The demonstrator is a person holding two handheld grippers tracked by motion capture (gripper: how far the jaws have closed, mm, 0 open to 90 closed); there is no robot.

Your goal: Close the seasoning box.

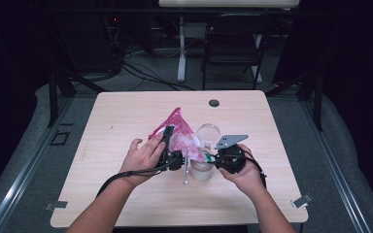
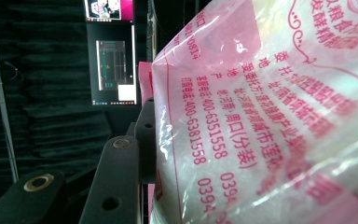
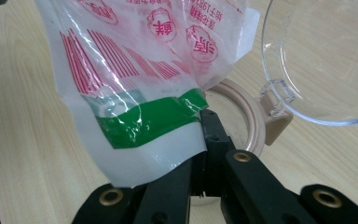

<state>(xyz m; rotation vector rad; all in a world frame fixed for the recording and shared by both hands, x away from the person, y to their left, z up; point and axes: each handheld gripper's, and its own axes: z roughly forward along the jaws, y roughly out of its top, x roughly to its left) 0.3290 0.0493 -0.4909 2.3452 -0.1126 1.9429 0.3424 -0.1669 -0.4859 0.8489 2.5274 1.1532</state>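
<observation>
Pink-printed plastic bag [image 1: 177, 130], green strip, pinched by left tongs [image 1: 167, 141] and right tongs [image 3: 205, 126]

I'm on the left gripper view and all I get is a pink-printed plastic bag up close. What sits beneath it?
Observer: A round jar with a beige rim stands on the light wooden table. The lower corner of the pink-printed plastic bag hangs at its mouth.
Operator: Is the jar covered?
Observer: No. Its clear plastic lid is hinged to the rim and swung open.
Operator: Who holds that lower corner?
Observer: The right gripper is shut on the bag, just under the green band.
</observation>
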